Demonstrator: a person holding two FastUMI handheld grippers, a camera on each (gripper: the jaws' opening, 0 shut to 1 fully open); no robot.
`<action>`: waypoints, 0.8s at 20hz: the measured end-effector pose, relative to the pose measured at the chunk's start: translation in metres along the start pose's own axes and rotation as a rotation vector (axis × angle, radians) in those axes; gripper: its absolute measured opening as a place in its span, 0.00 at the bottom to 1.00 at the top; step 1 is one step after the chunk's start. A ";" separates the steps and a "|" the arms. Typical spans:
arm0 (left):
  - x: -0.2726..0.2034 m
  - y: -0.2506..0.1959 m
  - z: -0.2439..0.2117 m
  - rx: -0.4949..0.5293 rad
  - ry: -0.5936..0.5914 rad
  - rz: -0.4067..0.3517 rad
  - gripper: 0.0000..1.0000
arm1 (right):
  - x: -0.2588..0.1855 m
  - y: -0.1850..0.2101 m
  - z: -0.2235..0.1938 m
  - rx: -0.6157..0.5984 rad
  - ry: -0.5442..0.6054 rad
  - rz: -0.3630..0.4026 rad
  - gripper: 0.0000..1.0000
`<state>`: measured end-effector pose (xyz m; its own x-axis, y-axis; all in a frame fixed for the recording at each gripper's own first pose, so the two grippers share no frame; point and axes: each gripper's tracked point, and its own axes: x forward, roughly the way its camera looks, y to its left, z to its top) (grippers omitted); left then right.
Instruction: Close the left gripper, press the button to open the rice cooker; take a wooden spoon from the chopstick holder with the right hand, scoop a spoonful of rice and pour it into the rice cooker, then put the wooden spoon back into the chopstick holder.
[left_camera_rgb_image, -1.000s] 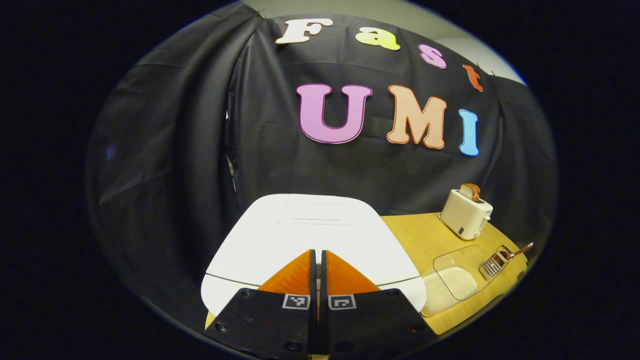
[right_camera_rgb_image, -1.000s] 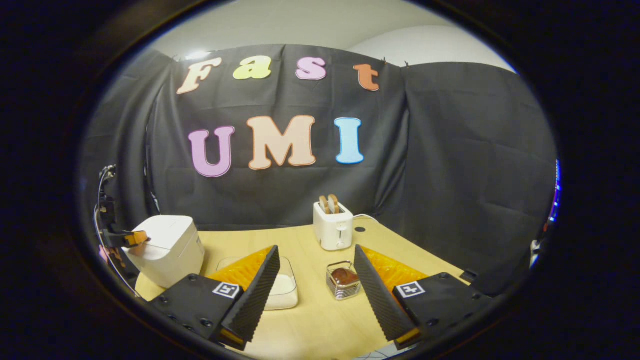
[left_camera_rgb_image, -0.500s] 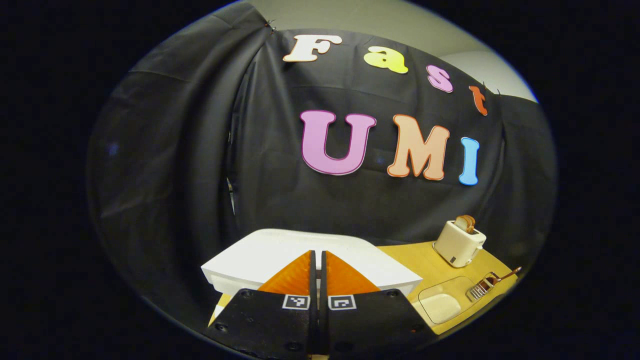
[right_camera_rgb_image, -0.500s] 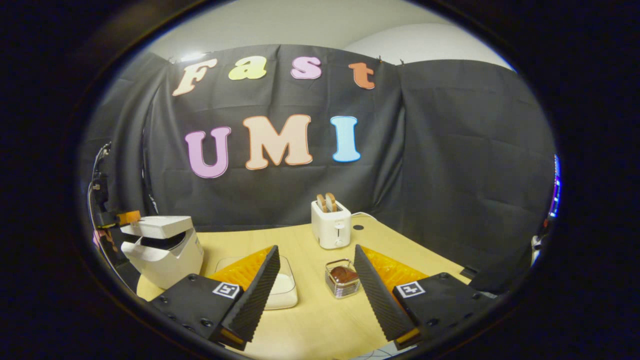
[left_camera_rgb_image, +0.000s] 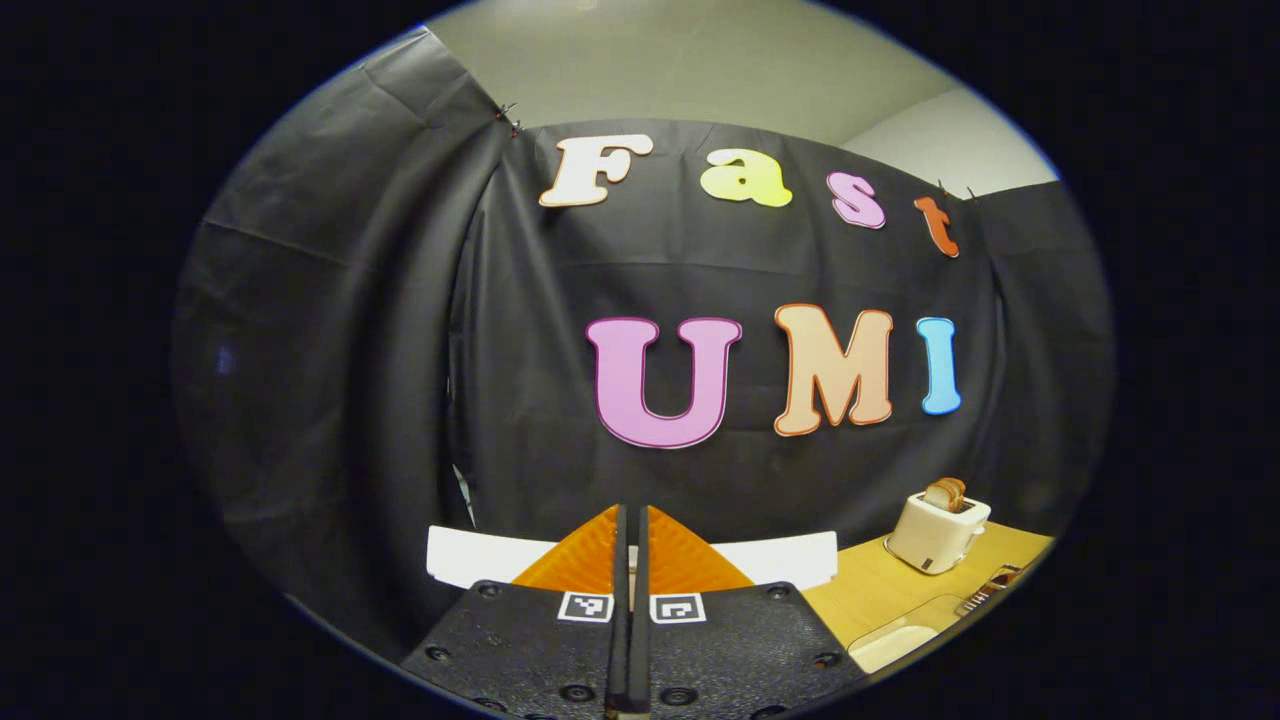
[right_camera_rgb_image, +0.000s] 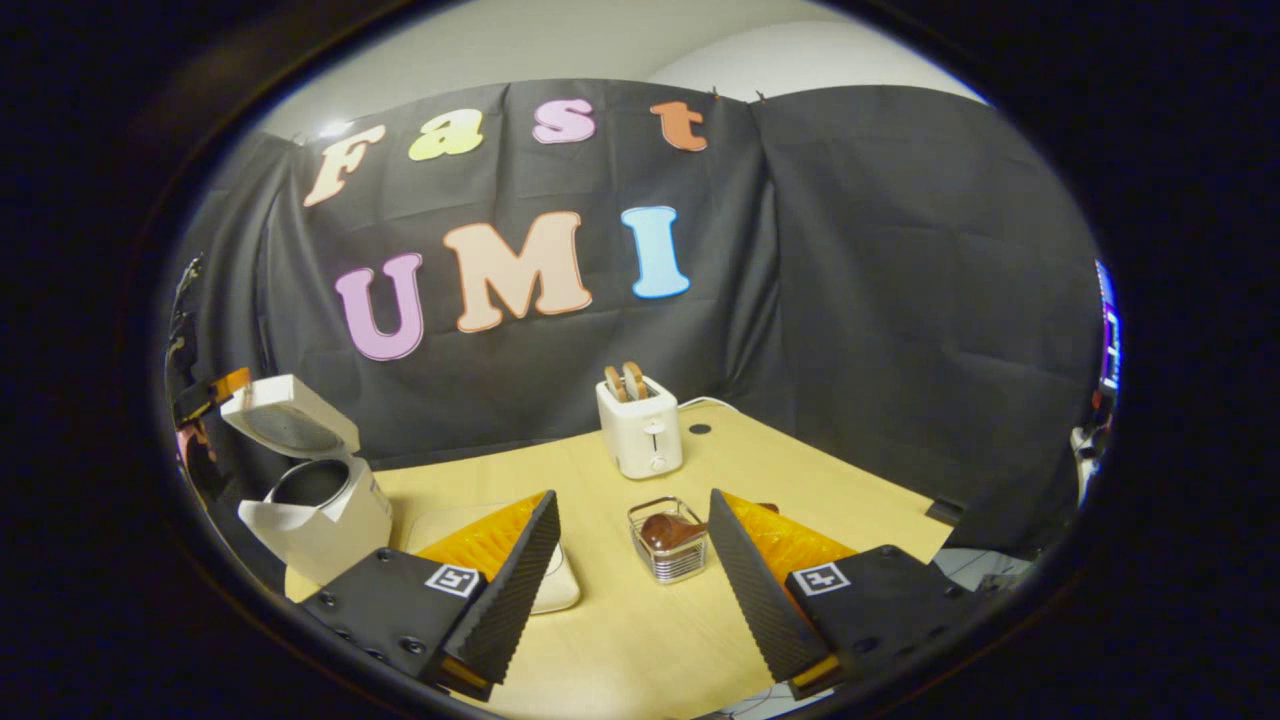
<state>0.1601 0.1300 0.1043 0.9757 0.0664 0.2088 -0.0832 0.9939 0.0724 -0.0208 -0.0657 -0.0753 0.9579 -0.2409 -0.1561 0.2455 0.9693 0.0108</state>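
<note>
The white rice cooker (right_camera_rgb_image: 320, 515) stands at the table's left with its lid (right_camera_rgb_image: 288, 418) swung up and the dark pot showing. My left gripper (left_camera_rgb_image: 632, 545) is shut with nothing between its fingers, right at the raised lid's white edge (left_camera_rgb_image: 790, 560). In the right gripper view the left gripper (right_camera_rgb_image: 225, 383) sits by the lid's top corner. My right gripper (right_camera_rgb_image: 632, 505) is open and empty above the table, facing the wire chopstick holder (right_camera_rgb_image: 668, 560). The wooden spoon (right_camera_rgb_image: 665, 530) rests in that holder. A clear dish of rice (right_camera_rgb_image: 560, 590) lies partly behind my right gripper's left finger.
A white toaster (right_camera_rgb_image: 640, 435) with bread slices stands at the back of the wooden table (right_camera_rgb_image: 800, 490). Black cloth walls close in the back and both sides. A cable runs behind the toaster.
The rice cooker's lid went from shut to fully raised. My left gripper rose with it, still shut. The right gripper shifted slightly and stayed open.
</note>
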 end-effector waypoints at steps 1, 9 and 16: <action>-0.002 -0.005 0.000 -0.005 0.003 -0.008 0.00 | 0.004 -0.006 -0.004 -0.002 0.008 -0.008 0.95; -0.033 -0.022 -0.009 -0.102 0.053 -0.010 0.08 | 0.046 -0.044 -0.043 0.019 0.071 -0.039 0.95; -0.073 -0.025 -0.027 -0.111 0.123 0.035 0.23 | 0.086 -0.069 -0.087 0.095 0.129 -0.029 0.95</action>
<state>0.0962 0.1030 0.0610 0.9906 0.1048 0.0883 -0.1014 0.9940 -0.0421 0.0313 -0.1494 -0.1754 0.9248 -0.2542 -0.2830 0.2912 0.9517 0.0968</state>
